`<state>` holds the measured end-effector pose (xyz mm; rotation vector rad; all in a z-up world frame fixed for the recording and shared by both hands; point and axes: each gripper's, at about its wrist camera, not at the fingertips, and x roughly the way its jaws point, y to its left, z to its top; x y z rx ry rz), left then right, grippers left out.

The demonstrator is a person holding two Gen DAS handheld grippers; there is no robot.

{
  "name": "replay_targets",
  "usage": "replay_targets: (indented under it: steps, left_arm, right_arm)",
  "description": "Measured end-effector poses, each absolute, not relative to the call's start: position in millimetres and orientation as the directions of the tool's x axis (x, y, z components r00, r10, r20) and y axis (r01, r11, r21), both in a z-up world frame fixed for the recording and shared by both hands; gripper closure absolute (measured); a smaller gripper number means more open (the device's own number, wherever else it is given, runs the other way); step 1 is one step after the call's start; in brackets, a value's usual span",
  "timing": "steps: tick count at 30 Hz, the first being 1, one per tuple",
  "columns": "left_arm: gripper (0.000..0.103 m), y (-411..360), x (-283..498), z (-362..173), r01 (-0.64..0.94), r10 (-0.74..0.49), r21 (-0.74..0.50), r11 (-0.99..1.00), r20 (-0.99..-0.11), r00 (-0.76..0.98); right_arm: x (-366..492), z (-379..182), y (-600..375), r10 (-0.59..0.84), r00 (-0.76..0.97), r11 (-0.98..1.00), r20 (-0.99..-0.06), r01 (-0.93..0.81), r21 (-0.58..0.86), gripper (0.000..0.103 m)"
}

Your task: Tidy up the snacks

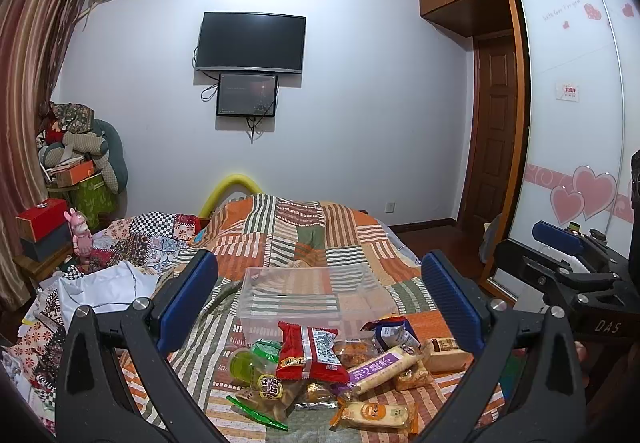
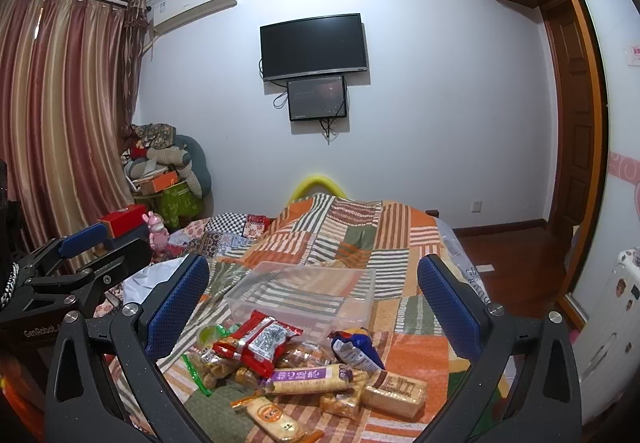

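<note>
A pile of wrapped snacks lies on the patchwork bedspread: a red packet (image 1: 310, 353) (image 2: 258, 339), a purple-and-cream roll (image 1: 380, 365) (image 2: 310, 379), a blue packet (image 1: 394, 331) (image 2: 356, 349), a green jelly cup (image 1: 244, 363), an orange-labelled bar (image 1: 374, 413) (image 2: 274, 419) and a tan cake pack (image 2: 394, 393). Just behind the pile stands a clear plastic box (image 1: 312, 297) (image 2: 304, 297), holding no snacks. My left gripper (image 1: 320, 303) is open and empty above the pile. My right gripper (image 2: 314, 307) is open and empty, beside the left one, which shows in its view (image 2: 86, 255).
The bed (image 1: 300, 235) fills the middle. Crumpled quilts and white cloth (image 1: 108, 283) lie at its left. Boxes and a pink toy (image 1: 82, 235) stand on a nightstand at far left. A wardrobe with sliding doors (image 1: 572, 123) is at right. A TV (image 1: 250, 43) hangs ahead.
</note>
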<state>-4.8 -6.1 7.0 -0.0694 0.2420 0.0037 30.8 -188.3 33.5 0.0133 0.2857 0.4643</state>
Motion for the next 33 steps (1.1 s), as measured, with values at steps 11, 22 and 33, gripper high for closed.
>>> replay_targets:
  steps: [11,22,33]
  left_arm:
    - [0.000,-4.2,-5.4,2.8,-0.008,-0.010,-0.074,0.997,-0.244,0.970]
    - [0.000,-4.8,-6.6,3.0,-0.003,-0.014,-0.070,0.998,-0.241,0.970]
    - [0.000,-7.1,-7.0,2.1,-0.004,-0.013,-0.071,0.997,-0.238,0.971]
  right_arm:
    - [32.2,28.8,-187.6,0.440,0.856,0.897,-0.271,-0.436,0.077,0.000]
    - [31.1,30.3,-186.8,0.442,0.855,0.896,-0.272,-0.437,0.083,0.000]
    - [31.6,29.5,-186.6,0.443,0.854,0.895,-0.273,-0.438,0.085,0.000]
